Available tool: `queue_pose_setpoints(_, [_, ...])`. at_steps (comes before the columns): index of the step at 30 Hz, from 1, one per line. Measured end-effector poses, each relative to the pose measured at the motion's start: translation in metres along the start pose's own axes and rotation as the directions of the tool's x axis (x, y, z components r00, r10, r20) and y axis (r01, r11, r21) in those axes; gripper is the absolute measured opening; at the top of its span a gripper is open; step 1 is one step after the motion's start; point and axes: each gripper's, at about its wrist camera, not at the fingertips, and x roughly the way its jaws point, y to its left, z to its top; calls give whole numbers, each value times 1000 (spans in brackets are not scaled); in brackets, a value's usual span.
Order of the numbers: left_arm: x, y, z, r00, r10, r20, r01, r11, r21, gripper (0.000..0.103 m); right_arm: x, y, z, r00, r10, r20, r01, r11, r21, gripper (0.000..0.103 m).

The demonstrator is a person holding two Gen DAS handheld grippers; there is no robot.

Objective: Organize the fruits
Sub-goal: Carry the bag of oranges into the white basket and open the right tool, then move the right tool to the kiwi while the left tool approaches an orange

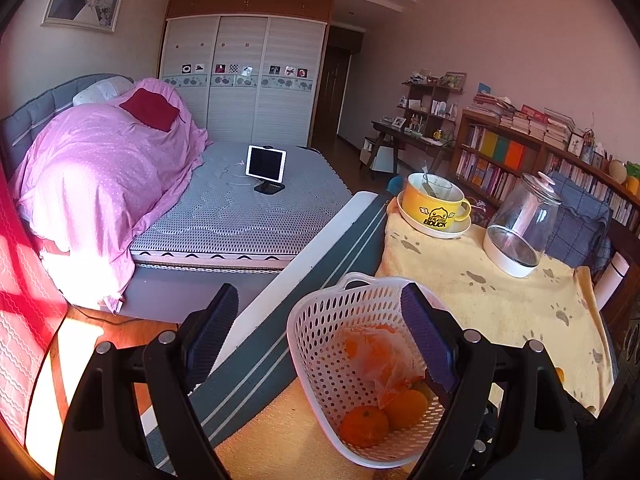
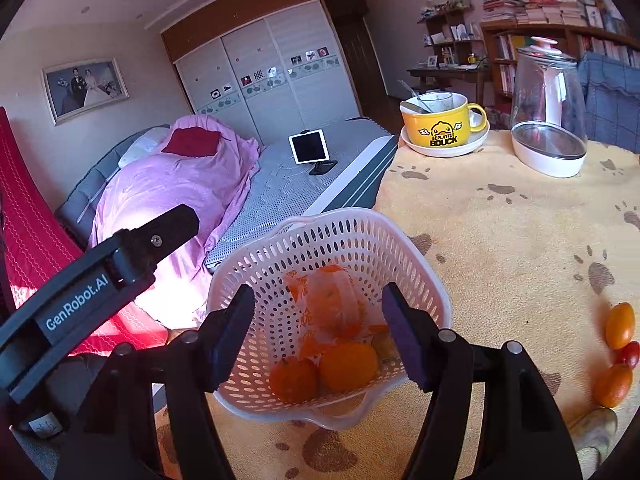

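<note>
Here, a white perforated basket (image 2: pixel 352 248) sits at the near edge of the counter (image 2: pixel 520 232), which wears a yellow paw-print cloth. Inside the basket: two round oranges (image 2: pixel 348 366) side by side at its 6 o'clock, skins bright and dimpled, one with a small dark stem spot. Behind them, toward 12 o'clock, a crumpled translucent bag (image 2: pixel 332 300) with orange printing, more orange fruit dimly visible through it.

Right gripper (image 2: pixel 318 336) hovers over the basket, jaws spread wide, nothing between them; the oranges show in the gap. Left gripper (image 1: pixel 324 336) also stands with jaws wide apart and empty, its right finger (image 1: pixel 428 344) over the basket interior, its left finger out past the rim at 9 o'clock.

On the cloth at 3 o'clock of the basket, well apart from it: two small oval orange fruits (image 2: pixel 620 326) and a small red one (image 2: pixel 630 354) between them, close together.

At 1 o'clock, far side of counter: yellow duck mug (image 2: pixel 440 128) on a white saucer, spoon inside; glass kettle (image 2: pixel 548 120) just beside it.
</note>
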Motion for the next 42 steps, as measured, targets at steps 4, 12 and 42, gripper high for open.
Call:
queue_pose_setpoints(4, [-2, -5, -1, 1000, -6, 4, 6, 1000, 14, 85, -13, -5, -4, 999, -32, 31, 32, 999, 0, 66])
queue_pose_setpoints(12, [-8, -15, -4, 1000, -19, 11, 19, 999, 40, 85, -26, -25, -7, 996, -74, 48, 72, 997, 40, 67])
queue_pose_setpoints(42, [-8, -75, -36, 997, -76, -8, 76, 973, 219, 92, -63, -75, -30, 874, -479, 79, 481, 877, -9, 74])
